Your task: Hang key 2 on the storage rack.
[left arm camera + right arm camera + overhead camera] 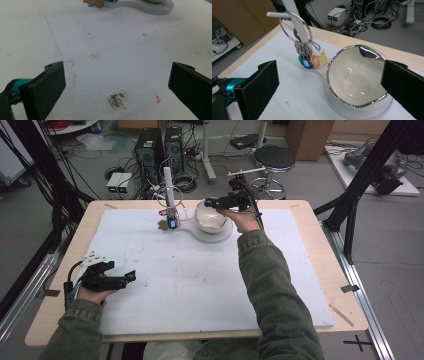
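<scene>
In the high view, the right claw (212, 203) hangs over the near rim of a white bowl (210, 219), which sits on a flat white base (220, 234) toward twelve o'clock on the table (305, 215). Just beside the bowl, at its nine o'clock, a white post (169, 182) stands upright with a bunch of coloured key tags (171, 221) hanging low on it. The left claw (131, 276) lies at about eight o'clock on the white mat (200, 285), well apart from the bowl, its jaws pointing toward three o'clock.

In the left gripper view, the left claw (116, 80) stands wide apart with nothing between its jaws, above a bare, stained stretch of mat (112, 45). The edge of the white base (150, 8) shows at twelve o'clock.

In the right gripper view, the right claw (329, 82) is spread wide, gripping nothing. The bowl (352, 82), silver-rimmed and empty, lies between the jaws toward the three o'clock jaw, whose pad overlaps the bowl's rim; whether they touch cannot be told. At eleven o'clock a metal ring (293, 26) hangs over a peg of the post (295, 18), carrying green, blue, orange and yellow key tags (312, 61) just beside the bowl.
</scene>
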`<state>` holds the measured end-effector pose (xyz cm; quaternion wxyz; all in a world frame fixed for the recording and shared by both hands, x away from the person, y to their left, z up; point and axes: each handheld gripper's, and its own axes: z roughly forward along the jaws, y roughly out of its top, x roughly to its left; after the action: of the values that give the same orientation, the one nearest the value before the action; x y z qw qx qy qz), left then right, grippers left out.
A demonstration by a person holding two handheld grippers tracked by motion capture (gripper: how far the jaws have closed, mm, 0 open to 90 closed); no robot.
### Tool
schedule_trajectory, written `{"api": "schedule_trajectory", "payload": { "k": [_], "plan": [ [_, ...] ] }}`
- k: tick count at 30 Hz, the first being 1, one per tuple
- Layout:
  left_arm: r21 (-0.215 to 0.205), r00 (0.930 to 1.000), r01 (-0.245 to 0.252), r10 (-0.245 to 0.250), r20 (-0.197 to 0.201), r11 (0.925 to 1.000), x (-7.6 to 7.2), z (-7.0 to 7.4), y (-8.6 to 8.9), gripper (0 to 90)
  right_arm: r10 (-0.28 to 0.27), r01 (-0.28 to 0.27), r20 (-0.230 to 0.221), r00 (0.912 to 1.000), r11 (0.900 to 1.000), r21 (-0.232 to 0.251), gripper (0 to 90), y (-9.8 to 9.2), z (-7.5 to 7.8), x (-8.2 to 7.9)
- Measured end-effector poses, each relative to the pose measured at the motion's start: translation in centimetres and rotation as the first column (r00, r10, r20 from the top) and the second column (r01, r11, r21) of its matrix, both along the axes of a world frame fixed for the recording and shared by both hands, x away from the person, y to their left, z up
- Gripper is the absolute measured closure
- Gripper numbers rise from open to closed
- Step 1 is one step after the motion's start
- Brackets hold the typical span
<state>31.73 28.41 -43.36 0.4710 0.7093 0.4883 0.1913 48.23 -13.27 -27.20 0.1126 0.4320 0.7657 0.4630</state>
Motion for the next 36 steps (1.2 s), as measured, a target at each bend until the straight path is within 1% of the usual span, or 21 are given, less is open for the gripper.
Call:
{"api": "schedule_trajectory", "payload": {
  "k": [1,4,5,6,7,9,11,14,15,16,17,18,20,21,26,28,30,36],
  "plan": [
    [0.0,1.0,0.0,0.0,-0.001,1.0,0.0,0.0,0.0,1.7,0.0,0.0,0.004,1.0,1.0,-0.006,0.8,-0.2,-0.1,-0.1],
    [0.001,1.0,0.001,-0.001,-0.001,1.0,0.0,0.0,0.0,1.7,-0.007,0.007,-0.008,0.9999,1.0,-0.01,0.8,-0.6,-0.5,-0.5],
    [0.002,1.0,0.002,-0.002,-0.001,1.0,0.0,0.0,0.0,1.7,-0.009,0.009,-0.014,0.9999,1.0,-0.028,0.8,-0.7,-0.6,-0.6],
    [0.001,1.0,0.0,0.0,-0.002,1.0,0.0,0.0,0.0,1.7,-0.012,0.011,-0.004,0.9999,0.999,-0.044,0.8,-0.7,-0.6,-0.8],
    [0.001,1.0,0.001,-0.001,-0.001,1.0,0.0,0.0,0.0,1.7,-0.011,0.012,0.007,0.9999,0.999,-0.049,0.8,-0.8,-0.5,-1.0],
    [0.001,1.0,0.001,-0.001,-0.001,1.0,0.0,0.0,-0.1,1.7,-0.01,0.011,0.012,0.9999,0.999,-0.04,0.8,-1.1,-0.5,-1.4],
    [0.003,1.0,0.002,-0.002,-0.002,1.0,0.0,0.0,0.0,1.7,-0.01,0.01,0.019,0.9998,0.999,-0.045,0.8,-1.4,-0.6,-1.7],
    [0.005,1.0,0.002,-0.002,-0.002,1.0,0.0,0.0,0.0,1.7,-0.012,0.012,0.015,0.9998,0.999,-0.032,0.8,-2.1,-0.8,-2.0],
    [0.005,1.0,0.002,-0.002,-0.003,1.0,0.0,0.0,0.0,1.7,-0.013,0.013,0.015,0.9998,0.999,-0.033,0.8,-2.3,-0.9,-2.1],
    [0.004,1.0,0.001,-0.001,-0.003,1.0,0.0,0.0,-0.1,1.7,-0.013,0.013,0.006,0.9999,0.999,-0.042,0.7,-2.5,-1.0,-2.2],
    [0.004,1.0,0.0,0.0,-0.002,1.0,0.0,0.0,-0.1,1.7,-0.017,0.017,0.007,0.9998,0.999,-0.05,0.8,-2.6,-0.9,-2.3],
    [0.006,1.0,0.002,-0.002,-0.004,1.0,0.0,0.0,-0.1,1.7,-0.023,0.024,0.02,0.9995,0.998,-0.051,0.8,-2.8,-0.9,-2.4],
    [0.006,1.0,0.001,-0.001,-0.004,1.0,-0.1,0.0,-0.1,1.7,-0.025,0.026,0.023,0.9994,0.999,-0.039,0.8,-3.2,-1.0,-2.7],
    [0.004,1.0,0.002,-0.002,-0.003,1.0,-0.1,0.0,-0.1,1.7,-0.026,0.027,0.025,0.9994,0.999,-0.046,0.8,-3.4,-1.0,-2.8],
    [0.008,1.0,0.002,-0.002,-0.006,1.0,-0.1,0.0,-0.1,1.7,-0.044,0.045,0.025,0.9987,0.997,-0.06,0.8,-4.3,-1.8,-3.3],
    [0.007,0.9999,0.004,-0.004,-0.01,1.0,-0.1,0.0,-0.1,1.7,-0.051,0.052,0.029,0.9983,0.997,-0.059,0.8,-4.7,-2.1,-3.5],
    [0.005,0.9999,0.002,-0.002,-0.01,1.0,-0.1,0.0,-0.1,1.7,-0.055,0.056,0.025,0.9982,0.997,-0.051,0.8,-5.0,-2.4,-3.8],
    [0.006,0.9999,0.005,-0.004,-0.011,1.0,-0.1,0.0,-0.1,1.6,-0.062,0.064,0.028,0.9976,0.997,-0.051,0.8,-5.8,-3.0,-4.5]
  ]
}}
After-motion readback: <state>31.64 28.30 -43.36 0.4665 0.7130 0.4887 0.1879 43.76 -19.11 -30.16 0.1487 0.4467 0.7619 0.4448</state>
